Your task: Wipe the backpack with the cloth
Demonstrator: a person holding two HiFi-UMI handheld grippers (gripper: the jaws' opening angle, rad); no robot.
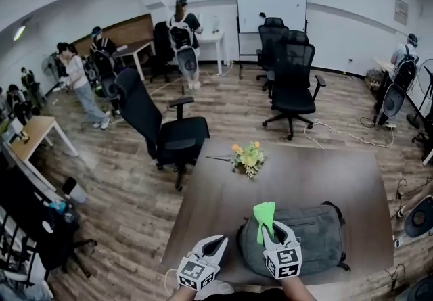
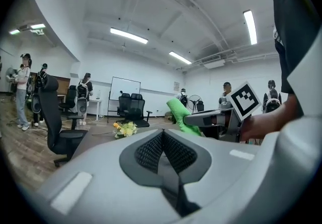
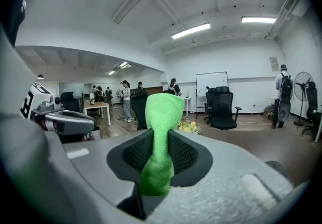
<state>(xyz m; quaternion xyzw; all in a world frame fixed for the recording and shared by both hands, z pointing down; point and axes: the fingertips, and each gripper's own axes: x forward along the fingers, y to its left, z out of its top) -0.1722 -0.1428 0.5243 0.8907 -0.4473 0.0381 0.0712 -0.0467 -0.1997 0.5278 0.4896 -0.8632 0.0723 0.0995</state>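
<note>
Right fingers (image 3: 187,153): clamped on the cloth (image 3: 161,117), a bright green fold that we pinch between the two dark pads. Its free end stands up past the tips.
Right gripper (image 1: 273,226): held in our right hand over the near left end of the backpack (image 1: 318,239), with the jaws pointing away from us across the room.
Left fingers (image 2: 146,151): pressed together along one line, with nothing between them.
Left gripper (image 1: 218,242): in our left hand, just beside the right gripper on its left. It hangs over the near edge of the table (image 1: 325,178), apart from the backpack.
Cloth: raised in the right jaws, it shows in the head view against the backpack's left end. We cannot tell whether it touches the bag.
Backpack: grey, lying flat on the near right part of the table. A zip line runs along its top and a strap trails at its right side.
Table: a bare brown top, with the backpack nearest to us.
Flowers (image 1: 248,157): a small yellow and green bunch at the far edge of the table, well apart from the backpack.
Chair (image 1: 162,132): black, on wheels, standing on the wood floor just beyond the table's far left corner.
Room: an office with more black chairs in front of a whiteboard (image 1: 270,7). Several people stand along the far wall and at the sides.
</note>
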